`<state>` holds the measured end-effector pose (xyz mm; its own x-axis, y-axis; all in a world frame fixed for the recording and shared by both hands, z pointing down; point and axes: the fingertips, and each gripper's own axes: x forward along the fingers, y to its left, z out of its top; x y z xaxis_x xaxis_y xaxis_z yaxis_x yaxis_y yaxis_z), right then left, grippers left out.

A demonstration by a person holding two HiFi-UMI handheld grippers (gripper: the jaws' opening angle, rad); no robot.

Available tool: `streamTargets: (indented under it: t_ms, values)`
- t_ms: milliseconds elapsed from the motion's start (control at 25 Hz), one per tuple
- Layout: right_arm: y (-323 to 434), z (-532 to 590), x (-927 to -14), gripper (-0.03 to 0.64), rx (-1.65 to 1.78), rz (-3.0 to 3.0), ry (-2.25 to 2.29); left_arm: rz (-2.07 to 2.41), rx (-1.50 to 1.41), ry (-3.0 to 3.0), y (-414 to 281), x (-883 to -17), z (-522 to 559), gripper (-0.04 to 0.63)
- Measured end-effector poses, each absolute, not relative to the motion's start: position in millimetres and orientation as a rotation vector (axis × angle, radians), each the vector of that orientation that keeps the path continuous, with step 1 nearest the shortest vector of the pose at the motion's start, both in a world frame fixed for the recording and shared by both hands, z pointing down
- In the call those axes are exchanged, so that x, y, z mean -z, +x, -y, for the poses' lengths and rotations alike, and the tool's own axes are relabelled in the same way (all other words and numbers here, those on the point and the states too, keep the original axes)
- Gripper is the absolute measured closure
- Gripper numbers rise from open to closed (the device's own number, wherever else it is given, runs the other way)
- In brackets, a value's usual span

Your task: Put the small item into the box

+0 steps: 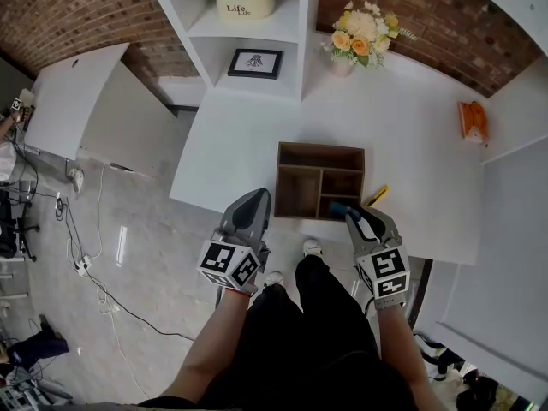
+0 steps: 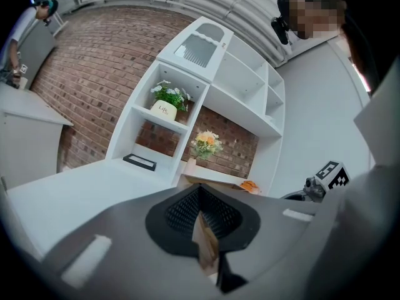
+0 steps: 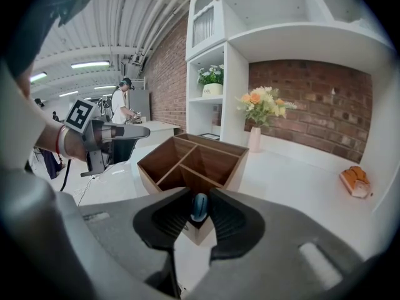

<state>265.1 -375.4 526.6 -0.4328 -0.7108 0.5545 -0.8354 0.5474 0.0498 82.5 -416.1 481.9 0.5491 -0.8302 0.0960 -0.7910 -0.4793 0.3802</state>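
The right gripper (image 1: 354, 216) is pinching the small item (image 3: 199, 205), a blue piece, between its jaws and holding it just above the near right corner of the wooden box (image 1: 320, 146). The box is standing on the white surface (image 1: 411, 144). The left gripper (image 1: 256, 199) is hovering just left of the box with its jaws pressed together and nothing between them. A yellow object (image 1: 377, 197) is lying on the surface just right of the box.

Most of blue item (image 3: 199, 204) hidden btwn right gripper (image 3: 199, 219) pads — yellow thing (image 1: 378, 196) part-covered too.
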Motion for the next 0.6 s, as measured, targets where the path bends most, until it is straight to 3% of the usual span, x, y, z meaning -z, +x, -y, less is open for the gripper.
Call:
streamTargets:
  t_ms: [600]
  values:
    - [272.9, 371.5, -522.0, 0.529, -0.334, 2.268, 1.310, 1.300, 0.142, 2.425, 88.3, -479.8, 414.4, 0.592]
